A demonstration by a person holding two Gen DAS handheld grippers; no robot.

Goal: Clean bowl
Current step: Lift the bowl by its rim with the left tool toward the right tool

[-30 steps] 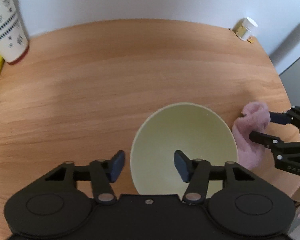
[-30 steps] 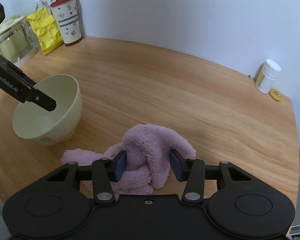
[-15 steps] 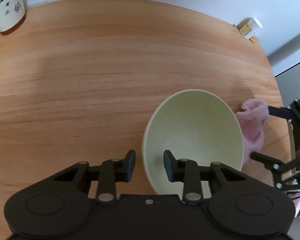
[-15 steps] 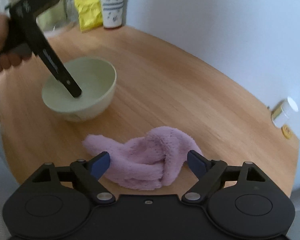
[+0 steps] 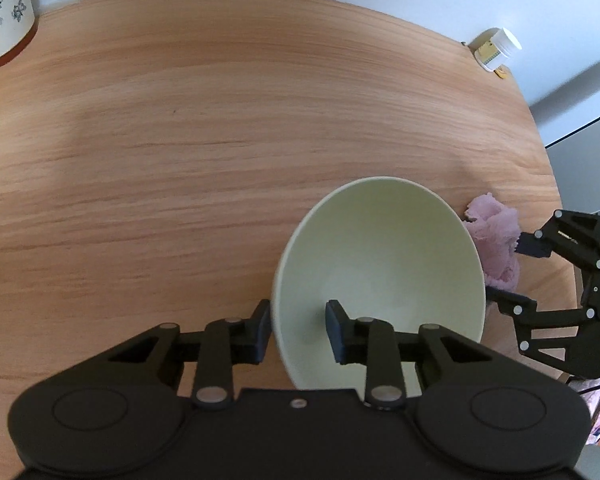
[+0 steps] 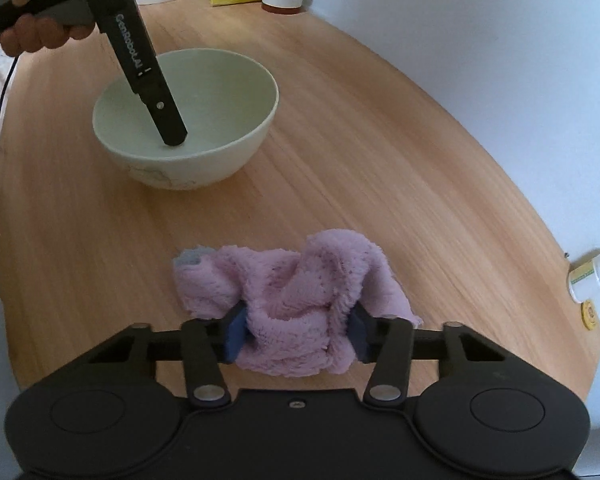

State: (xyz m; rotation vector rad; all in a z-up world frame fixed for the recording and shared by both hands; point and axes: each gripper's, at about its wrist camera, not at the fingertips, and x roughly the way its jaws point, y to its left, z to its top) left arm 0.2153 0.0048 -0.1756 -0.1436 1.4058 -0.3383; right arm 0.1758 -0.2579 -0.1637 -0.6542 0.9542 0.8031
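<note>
Pink fluffy cloth [image 6: 300, 304] is clamped in the right claw [image 6: 296, 334], bunched on the wooden tabletop [image 6: 380, 160]. Left claw [image 5: 298, 334] straddles the near rim of the pale green bowl [image 5: 380, 264], one finger inside, one outside, pinching the wall. Bowl sits just left of the cloth. Small white bottle [image 6: 592, 274] at the tabletop's edge.

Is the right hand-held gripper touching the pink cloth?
Touching. The right wrist view shows the right hand-held gripper with both blue pads pressed into the bunched pink cloth, which is squeezed between them.
</note>
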